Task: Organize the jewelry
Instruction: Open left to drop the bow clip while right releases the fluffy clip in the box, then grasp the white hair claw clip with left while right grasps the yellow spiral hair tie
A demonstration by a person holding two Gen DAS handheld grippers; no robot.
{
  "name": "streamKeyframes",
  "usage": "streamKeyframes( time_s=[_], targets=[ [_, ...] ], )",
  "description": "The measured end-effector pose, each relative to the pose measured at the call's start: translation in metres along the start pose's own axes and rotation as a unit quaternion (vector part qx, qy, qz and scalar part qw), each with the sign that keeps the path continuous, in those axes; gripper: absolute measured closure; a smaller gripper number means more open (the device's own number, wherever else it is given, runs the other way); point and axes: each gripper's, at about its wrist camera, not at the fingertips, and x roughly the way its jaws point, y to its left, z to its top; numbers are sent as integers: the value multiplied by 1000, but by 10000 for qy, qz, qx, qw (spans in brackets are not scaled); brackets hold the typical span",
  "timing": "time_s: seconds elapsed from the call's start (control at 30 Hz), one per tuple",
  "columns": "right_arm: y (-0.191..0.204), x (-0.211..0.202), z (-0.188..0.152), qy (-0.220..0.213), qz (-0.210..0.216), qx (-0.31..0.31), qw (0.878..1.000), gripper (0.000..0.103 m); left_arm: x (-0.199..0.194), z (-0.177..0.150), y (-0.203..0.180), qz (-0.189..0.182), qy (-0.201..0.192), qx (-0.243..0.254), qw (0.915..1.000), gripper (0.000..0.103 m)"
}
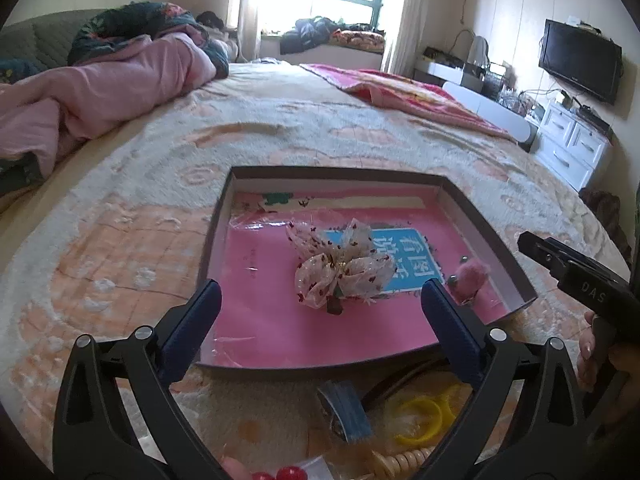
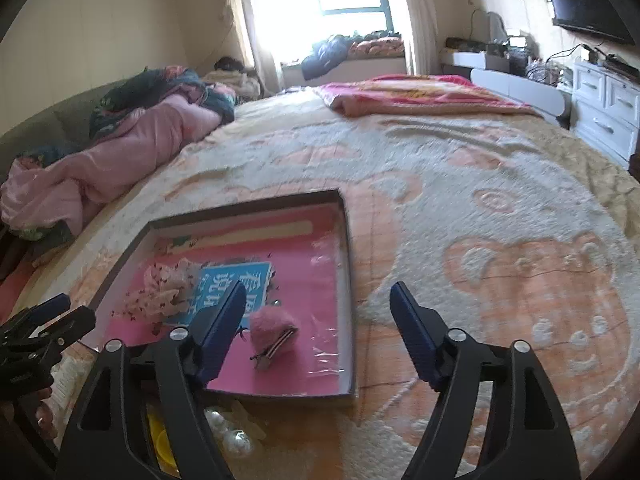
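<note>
Right gripper [image 2: 318, 304] jaws wide apart, nothing between the pads; left pad over the near part of the tray [image 2: 347, 264], right pad over the blanket [image 2: 500, 208]. In the tray: pink fuzzy clip [image 2: 272, 330] near-centre, just right of the left pad; sheer bow [image 2: 166, 292] to the left, overlapping a blue label [image 2: 236, 278]. Left gripper [image 2: 48, 318] at left edge; pearly beads [image 2: 228, 430] on the blanket near the tray's near edge.
</note>
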Motion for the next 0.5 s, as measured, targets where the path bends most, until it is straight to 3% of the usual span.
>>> streamKeyframes(
  time_s=[0.5],
  targets=[
    [9,-54,-10,-453,57,-243,9987,23,-54,-7,11,243,-480,-121,9985,12]
  ],
)
